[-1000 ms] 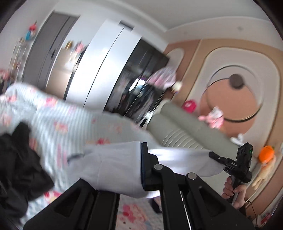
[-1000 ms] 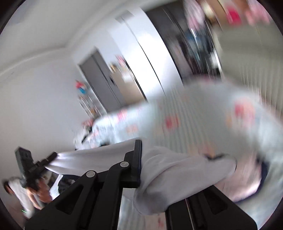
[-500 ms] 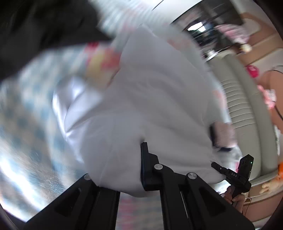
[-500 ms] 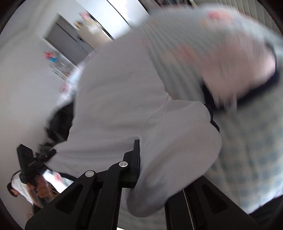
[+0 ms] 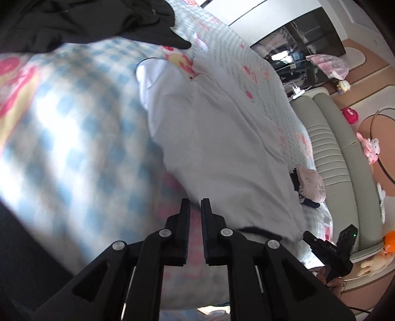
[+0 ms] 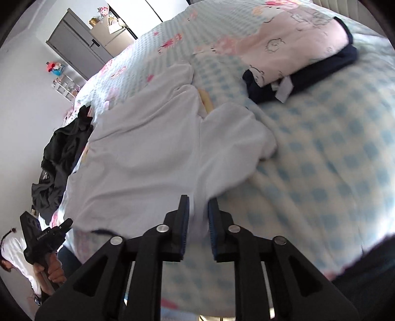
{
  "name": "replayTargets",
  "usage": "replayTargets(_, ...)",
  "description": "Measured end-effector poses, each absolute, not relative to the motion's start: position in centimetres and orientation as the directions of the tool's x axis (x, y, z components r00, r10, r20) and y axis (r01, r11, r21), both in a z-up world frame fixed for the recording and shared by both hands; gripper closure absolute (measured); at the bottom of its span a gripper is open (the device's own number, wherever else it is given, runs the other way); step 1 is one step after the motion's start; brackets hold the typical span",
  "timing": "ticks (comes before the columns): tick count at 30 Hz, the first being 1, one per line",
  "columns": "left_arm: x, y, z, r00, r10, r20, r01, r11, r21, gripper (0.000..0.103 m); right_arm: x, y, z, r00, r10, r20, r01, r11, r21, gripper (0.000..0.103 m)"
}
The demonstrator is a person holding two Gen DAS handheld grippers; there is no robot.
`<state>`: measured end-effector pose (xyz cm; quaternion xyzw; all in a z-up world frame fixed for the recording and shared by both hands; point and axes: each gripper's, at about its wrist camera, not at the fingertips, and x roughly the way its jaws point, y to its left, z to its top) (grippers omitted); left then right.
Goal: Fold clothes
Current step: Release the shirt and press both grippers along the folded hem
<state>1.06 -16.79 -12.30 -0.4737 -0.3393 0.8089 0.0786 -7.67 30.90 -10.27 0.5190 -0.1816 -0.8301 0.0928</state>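
Black clothes (image 5: 81,22): lying in a crumpled heap at the far left of the bed (image 5: 74,128), apart from the white garment.
Left gripper (image 5: 195,210): pointing down at the bed's checked cover; its fingers (image 5: 185,222) are opening, a narrow gap between them, with the near hem of the white garment just at their tips and no cloth pressed.
White garment (image 6: 148,153): lying spread flat on the bed between the black heap and the folded pile, its short sleeve (image 6: 246,133) resting out to the right.
Right gripper (image 6: 198,210): hovering over the garment's near edge; its fingers (image 6: 184,222) are opening, white cloth showing in the gap, not clamped.
Folded pile (image 6: 296,51): a pink printed piece sitting on a dark navy one, far right on the bed, apart from the white garment.
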Motion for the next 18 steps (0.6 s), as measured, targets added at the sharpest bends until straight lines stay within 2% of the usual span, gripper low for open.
replayTargets(2,1.6,-16.5,-12.0,-0.525,0.447,-0.724,0.187,-0.769,-0.611,0.086,-6.5,30.0,-9.7,-0.434,-0.349,-0.83,-0.025,-0.917,0.399,0.088)
replayTargets(4,1.7,-15.6,-12.3,-0.484,0.519,-0.704,0.111,-0.762,-0.638,0.086,-5.3,29.0,-9.1,-0.424,-0.358,-0.832,-0.013,-0.916,0.401,0.088)
replayTargets(6,1.9,-14.6,-12.8,-0.431,0.597,-0.676,0.026,-0.741,-0.671,0.086,-3.4,27.7,-8.6,-0.373,-0.412,-0.831,0.087,-0.908,0.411,0.085)
replayTargets(9,1.1,-12.4,-13.9,-0.366,0.545,-0.754,0.004,-0.809,-0.587,0.086,-2.3,24.6,-8.8,-0.307,-0.431,-0.849,0.228,-0.899,0.374,0.085)
replayTargets(11,0.5,-11.8,-14.1,-0.366,0.53,-0.765,0.016,-0.818,-0.575,0.085,-2.7,22.8,-9.9,-0.273,-0.419,-0.866,0.24,-0.901,0.361,0.085)
replayTargets(14,-0.4,-11.1,-14.0,-0.379,0.502,-0.778,0.027,-0.834,-0.551,0.074,-3.1,20.9,-11.4,-0.241,-0.451,-0.859,0.244,-0.885,0.396,0.085)
replayTargets(16,-1.2,-10.4,-13.9,-0.38,0.478,-0.792,0.014,-0.853,-0.522,0.073,-3.6,19.9,-12.6,-0.219,-0.475,-0.852,0.241,-0.873,0.424,0.085)
replayTargets(18,-2.5,-9.9,-13.0,-0.39,0.451,-0.803,-0.002,-0.873,-0.489,0.076,-3.5,19.0,-13.2,-0.211,-0.443,-0.871,0.256,-0.885,0.388,0.085)
